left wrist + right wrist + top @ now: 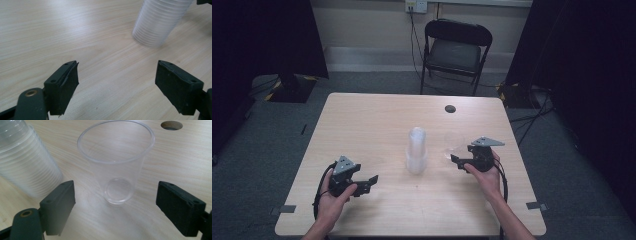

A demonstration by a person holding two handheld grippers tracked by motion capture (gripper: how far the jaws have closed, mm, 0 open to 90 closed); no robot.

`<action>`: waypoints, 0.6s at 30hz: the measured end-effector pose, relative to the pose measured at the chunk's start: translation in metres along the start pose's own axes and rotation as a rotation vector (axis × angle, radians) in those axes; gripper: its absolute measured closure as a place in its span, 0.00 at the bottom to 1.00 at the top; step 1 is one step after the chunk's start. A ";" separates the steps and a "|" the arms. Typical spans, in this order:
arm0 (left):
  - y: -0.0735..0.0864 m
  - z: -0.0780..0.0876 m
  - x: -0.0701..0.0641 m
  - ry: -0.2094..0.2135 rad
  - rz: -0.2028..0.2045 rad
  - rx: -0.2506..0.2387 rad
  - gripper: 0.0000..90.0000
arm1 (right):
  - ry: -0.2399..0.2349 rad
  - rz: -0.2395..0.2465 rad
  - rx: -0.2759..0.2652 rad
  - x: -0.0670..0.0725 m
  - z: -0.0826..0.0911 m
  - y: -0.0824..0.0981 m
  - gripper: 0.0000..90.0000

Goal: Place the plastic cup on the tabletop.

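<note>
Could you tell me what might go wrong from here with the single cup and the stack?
The single clear cup stands upright between the open right tongs; it looks thin, so a hard squeeze could crush it or tip it. The cup stack stands close beside it, so a sideways swing might topple it. The left tongs are open, away from the stack.

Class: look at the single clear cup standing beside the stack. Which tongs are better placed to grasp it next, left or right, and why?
The right tongs. Their jaws stand open with the single cup upright just ahead, between them. The left tongs, also open, face bare table with the cup stack off ahead, farther from the cup.
</note>
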State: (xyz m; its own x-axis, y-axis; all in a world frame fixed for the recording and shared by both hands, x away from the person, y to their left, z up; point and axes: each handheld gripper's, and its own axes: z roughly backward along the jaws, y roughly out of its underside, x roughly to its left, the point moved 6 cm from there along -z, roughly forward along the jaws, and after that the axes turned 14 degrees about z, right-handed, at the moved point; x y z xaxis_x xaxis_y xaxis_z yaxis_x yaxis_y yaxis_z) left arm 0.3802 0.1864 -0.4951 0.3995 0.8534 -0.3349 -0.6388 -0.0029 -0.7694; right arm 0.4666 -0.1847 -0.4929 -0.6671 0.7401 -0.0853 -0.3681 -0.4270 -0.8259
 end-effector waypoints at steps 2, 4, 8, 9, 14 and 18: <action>0.000 0.000 0.000 0.000 -0.001 0.001 0.21 | 0.000 0.000 0.001 0.001 0.005 0.001 0.17; 0.000 0.000 0.001 -0.003 -0.004 0.000 0.21 | -0.002 0.002 0.001 0.002 0.011 0.002 0.17; 0.001 0.001 0.001 -0.004 -0.011 0.006 0.21 | 0.001 0.011 -0.008 0.004 0.024 0.002 0.18; 0.001 0.001 0.000 -0.004 -0.014 0.006 0.21 | -0.001 0.011 -0.008 0.005 0.027 0.003 0.18; 0.002 0.002 -0.001 -0.004 -0.018 0.007 0.21 | -0.005 0.001 -0.005 0.012 0.041 0.009 0.18; 0.005 0.002 -0.003 -0.011 -0.026 0.017 0.21 | -0.010 -0.005 0.011 0.017 0.049 0.017 0.19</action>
State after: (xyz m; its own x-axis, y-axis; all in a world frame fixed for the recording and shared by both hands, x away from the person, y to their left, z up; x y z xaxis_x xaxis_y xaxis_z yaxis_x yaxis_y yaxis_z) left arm 0.3741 0.1845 -0.4971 0.4089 0.8587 -0.3090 -0.6397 0.0282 -0.7681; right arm 0.4179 -0.2048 -0.4811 -0.6714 0.7372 -0.0757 -0.3784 -0.4288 -0.8203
